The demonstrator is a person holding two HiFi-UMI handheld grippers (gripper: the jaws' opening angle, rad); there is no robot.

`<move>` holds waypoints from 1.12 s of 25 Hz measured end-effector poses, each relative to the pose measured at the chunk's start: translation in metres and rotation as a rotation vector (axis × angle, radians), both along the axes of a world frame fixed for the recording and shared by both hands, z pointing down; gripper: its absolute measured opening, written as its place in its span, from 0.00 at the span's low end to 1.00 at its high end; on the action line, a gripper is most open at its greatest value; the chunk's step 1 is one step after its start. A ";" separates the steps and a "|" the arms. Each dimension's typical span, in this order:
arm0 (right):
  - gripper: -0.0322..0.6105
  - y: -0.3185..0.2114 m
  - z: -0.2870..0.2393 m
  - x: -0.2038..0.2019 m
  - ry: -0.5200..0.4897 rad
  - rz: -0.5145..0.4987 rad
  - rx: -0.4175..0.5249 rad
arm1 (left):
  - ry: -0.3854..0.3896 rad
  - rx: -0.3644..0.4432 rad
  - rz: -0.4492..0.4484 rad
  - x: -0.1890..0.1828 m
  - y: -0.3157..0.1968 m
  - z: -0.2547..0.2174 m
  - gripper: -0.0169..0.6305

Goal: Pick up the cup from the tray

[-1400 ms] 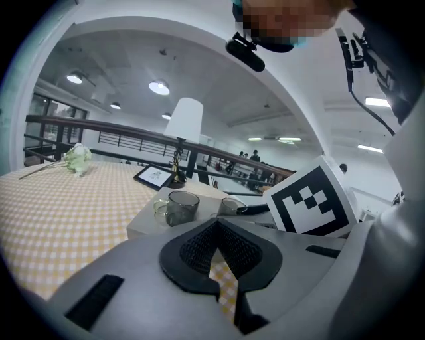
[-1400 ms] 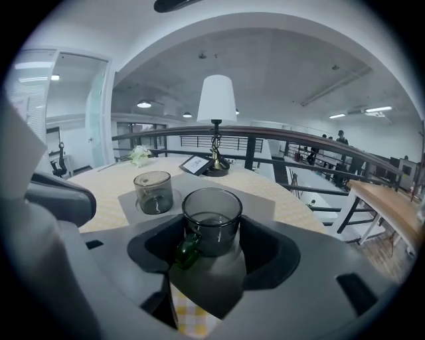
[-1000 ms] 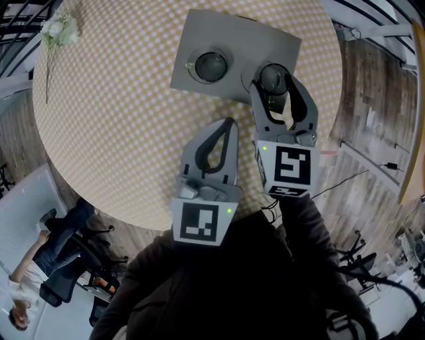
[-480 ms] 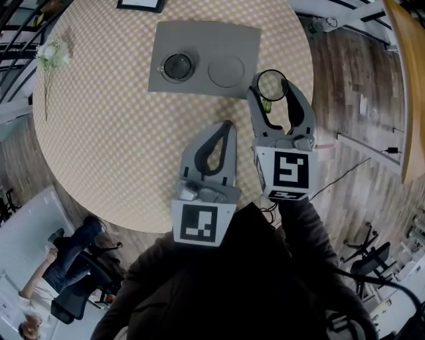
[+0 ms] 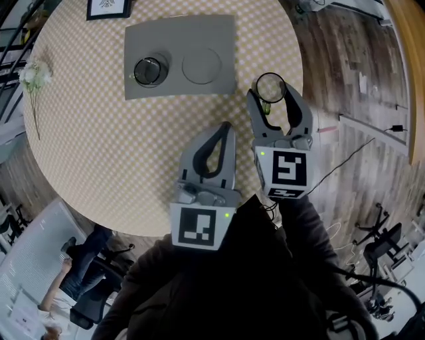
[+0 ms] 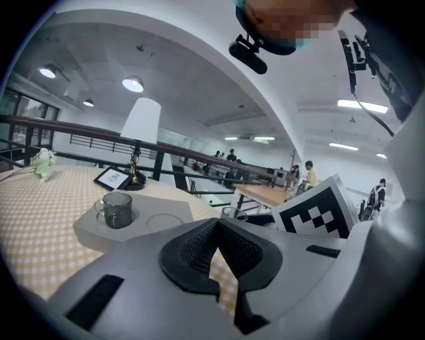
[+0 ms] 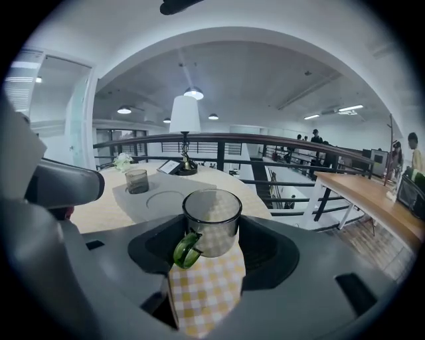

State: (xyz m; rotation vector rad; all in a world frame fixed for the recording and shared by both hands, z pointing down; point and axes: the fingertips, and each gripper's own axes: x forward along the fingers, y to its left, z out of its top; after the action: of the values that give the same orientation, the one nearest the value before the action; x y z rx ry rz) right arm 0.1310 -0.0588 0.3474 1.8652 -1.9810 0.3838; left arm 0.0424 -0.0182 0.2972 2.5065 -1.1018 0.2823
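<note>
Two glass cups are in view. The green-handled glass cup (image 7: 212, 222) sits upright between the jaws of the right gripper (image 5: 271, 93), which are clenched on its sides, the green handle pointing back toward the gripper's body. In the head view this cup is off the grey tray (image 5: 212, 40), just beyond the tray's near right corner, over the yellow-checked cloth close to the right edge of the round table (image 5: 99, 146). The second glass cup (image 5: 150, 71), dark and with a clear handle, stands in the tray's left recess; the round recess (image 5: 201, 65) beside it holds nothing. The left gripper (image 5: 227, 127) hangs over the cloth nearer the person, well short of the tray, its jaws pressed together with nothing between them. A small picture frame (image 5: 108, 6) stands at the table's far edge beyond the tray, a sprig of white flowers (image 5: 34, 76) lies at the left rim, and a white-shaded table lamp (image 7: 185, 116) rises near the frame
</note>
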 end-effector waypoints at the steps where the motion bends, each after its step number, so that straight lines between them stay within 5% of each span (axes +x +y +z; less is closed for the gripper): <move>1: 0.45 -0.001 0.007 0.000 -0.005 0.006 -0.015 | -0.004 -0.009 0.004 0.000 -0.002 0.004 0.03; 17: 0.45 -0.001 0.060 -0.001 0.010 0.013 -0.134 | -0.017 -0.082 0.021 -0.006 -0.010 0.035 0.03; 28: 0.45 0.004 0.061 0.000 -0.008 0.010 -0.135 | -0.015 -0.045 0.000 -0.012 -0.006 0.023 0.03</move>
State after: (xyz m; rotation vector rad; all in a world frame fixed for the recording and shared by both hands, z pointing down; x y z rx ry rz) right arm 0.1312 -0.0548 0.4081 1.7927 -1.9017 0.5154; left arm 0.0303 -0.0242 0.3207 2.4688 -1.0892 0.3226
